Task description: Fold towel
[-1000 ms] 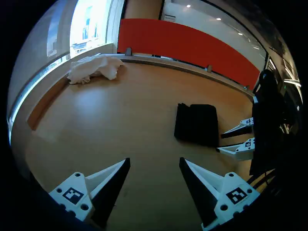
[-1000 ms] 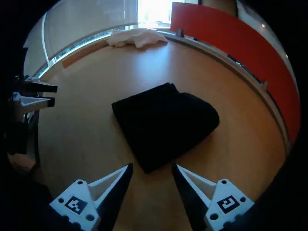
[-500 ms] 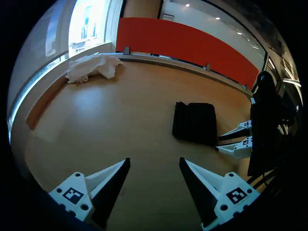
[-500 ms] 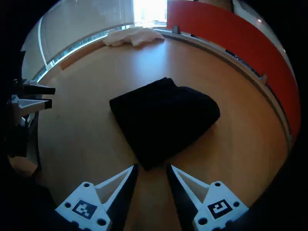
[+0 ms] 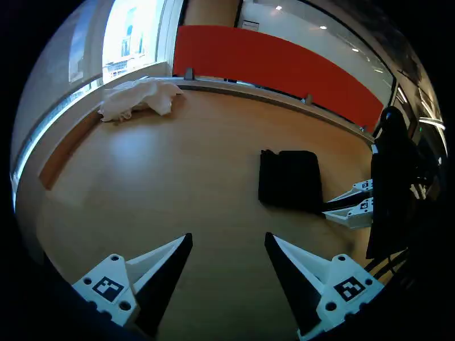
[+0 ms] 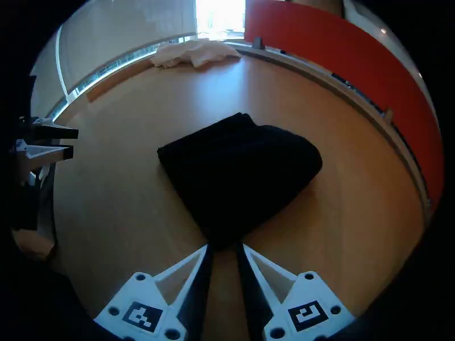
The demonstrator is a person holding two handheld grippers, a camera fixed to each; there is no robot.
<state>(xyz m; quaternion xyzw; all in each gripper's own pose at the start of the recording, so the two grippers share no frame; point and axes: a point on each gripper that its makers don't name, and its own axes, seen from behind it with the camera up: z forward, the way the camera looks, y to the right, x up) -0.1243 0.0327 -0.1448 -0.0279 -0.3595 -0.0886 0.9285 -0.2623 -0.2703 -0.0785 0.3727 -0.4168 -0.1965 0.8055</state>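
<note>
A black towel [image 5: 289,179] lies folded into a thick rectangle on the wooden table [image 5: 170,170]. In the right gripper view the black towel [image 6: 242,170] fills the middle, and its near corner sits between the tips of my right gripper [image 6: 224,245], which is shut on that corner. From the left gripper view the right gripper [image 5: 327,206] touches the towel's right edge. My left gripper [image 5: 227,238] hangs open over bare wood, well to the left of the towel. It also appears as the left gripper [image 6: 71,142] at the left rim of the right gripper view.
A crumpled white cloth [image 5: 139,96] lies at the table's far corner by the window, seen too as the white cloth [image 6: 193,52]. A red partition [image 5: 273,62] runs along the table's far edge. A person in dark clothes [image 5: 395,170] stands at the right.
My right gripper has moved forward onto the towel's near corner and its fingers have narrowed around it. The left gripper has stayed open and almost still.
</note>
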